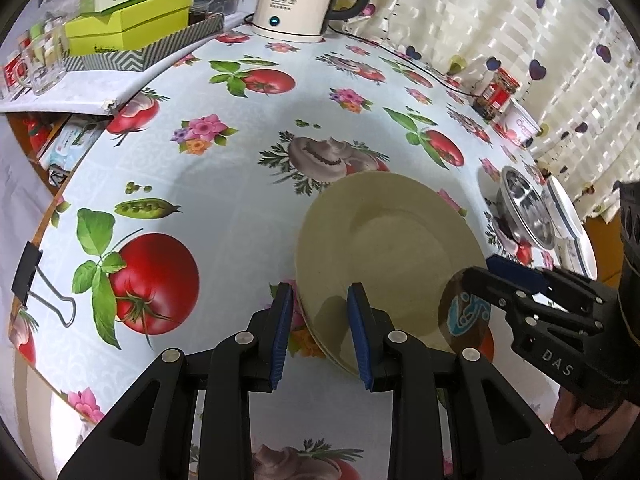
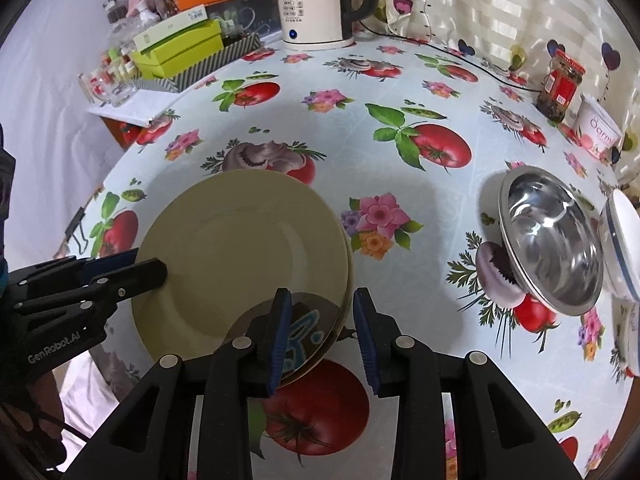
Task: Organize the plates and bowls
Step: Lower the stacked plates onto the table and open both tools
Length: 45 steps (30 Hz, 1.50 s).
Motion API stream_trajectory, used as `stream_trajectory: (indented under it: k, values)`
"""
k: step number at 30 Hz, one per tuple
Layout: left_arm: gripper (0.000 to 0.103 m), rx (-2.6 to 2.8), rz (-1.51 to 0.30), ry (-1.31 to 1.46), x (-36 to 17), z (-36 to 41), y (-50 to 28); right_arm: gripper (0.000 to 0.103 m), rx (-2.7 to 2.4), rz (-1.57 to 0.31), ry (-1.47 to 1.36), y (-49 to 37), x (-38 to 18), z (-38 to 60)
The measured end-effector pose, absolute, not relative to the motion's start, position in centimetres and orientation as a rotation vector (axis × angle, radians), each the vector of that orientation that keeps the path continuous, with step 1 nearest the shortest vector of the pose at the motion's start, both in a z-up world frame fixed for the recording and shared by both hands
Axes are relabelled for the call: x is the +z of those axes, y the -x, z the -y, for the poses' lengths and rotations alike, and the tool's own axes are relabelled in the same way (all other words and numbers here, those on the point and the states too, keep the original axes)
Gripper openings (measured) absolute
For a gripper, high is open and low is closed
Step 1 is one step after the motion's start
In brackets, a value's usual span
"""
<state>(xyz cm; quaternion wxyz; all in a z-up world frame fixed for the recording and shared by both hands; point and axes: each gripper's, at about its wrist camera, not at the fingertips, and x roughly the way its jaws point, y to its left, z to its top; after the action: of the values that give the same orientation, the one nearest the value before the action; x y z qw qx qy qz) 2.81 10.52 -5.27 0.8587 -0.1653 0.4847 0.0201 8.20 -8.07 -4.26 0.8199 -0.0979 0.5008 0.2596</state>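
Glossy oilcloth (image 2: 400, 80) printed with tomatoes, mushrooms and flowers covers the table, with a white kettle (image 2: 310, 4) at 12 o'clock and a heart-print curtain (image 2: 500, 8) behind it.

Low in the middle of both views sit 2 cream plates (image 2: 240, 248), one stacked on the other, flat, round, matte and smooth. Resting on their near rim is a smaller brown saucer (image 2: 308, 332) with a blue motif.

My left gripper (image 1: 320, 332) straddles the stack's edge: one blue pad (image 1: 358, 336) lies over the top plate and the other (image 1: 282, 336) outside the rim, at 9 o'clock of the stack in the right view. The gap is narrow, but I cannot tell whether the pads actually pinch the rims.

My right gripper (image 2: 322, 336) is at the stack's 6 o'clock. Its left pad (image 2: 280, 340) lies across the saucer, its right pad (image 2: 366, 340) hangs over bare cloth, and the fingers are a little apart. I judge nothing is clamped there.

That relation decides the next move: the saucer lies left of my right finger gap, so the right hand, the nearer one, would need to shift toward 9 o'clock to bracket its thin edge.

At 3 o'clock a shiny steel bowl (image 2: 552, 240) stands tilted, leaning by a white bowl (image 2: 620, 240) with a blue band, well apart from the plates.
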Motion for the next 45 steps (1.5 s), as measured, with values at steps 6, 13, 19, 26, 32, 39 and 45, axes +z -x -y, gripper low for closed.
stream_trajectory:
  k: [6,13,19,26,32,39,45]
  values:
    - [0.029,0.026,-1.018,0.349,-5.3,-10.2,-2.8,0.031,0.558,-1.066,0.175,-7.9,-4.3,8.5]
    - [0.029,0.036,-1.004,0.355,-5.1,-10.3,-2.6,0.024,0.569,-1.055,0.165,-7.5,-4.3,8.7]
    - [0.029,0.031,-1.002,0.334,-4.9,-9.9,-2.5,0.022,0.566,-1.051,0.166,-7.4,-4.2,8.8]
    - [0.029,0.033,-1.003,0.328,-4.9,-9.9,-2.4,0.022,0.567,-1.051,0.173,-7.4,-4.2,8.8]
    - [0.029,0.031,-0.999,0.337,-4.9,-10.0,-2.2,0.022,0.574,-1.048,0.17,-7.2,-4.2,8.9]
    - [0.029,0.026,-0.943,0.334,-3.4,-9.8,-1.5,0.022,0.554,-1.009,0.129,-6.0,-3.6,11.6]
    - [0.029,-0.051,-0.925,0.323,-2.5,-7.6,-1.6,0.022,0.482,-1.003,0.089,-4.9,-3.6,15.0]
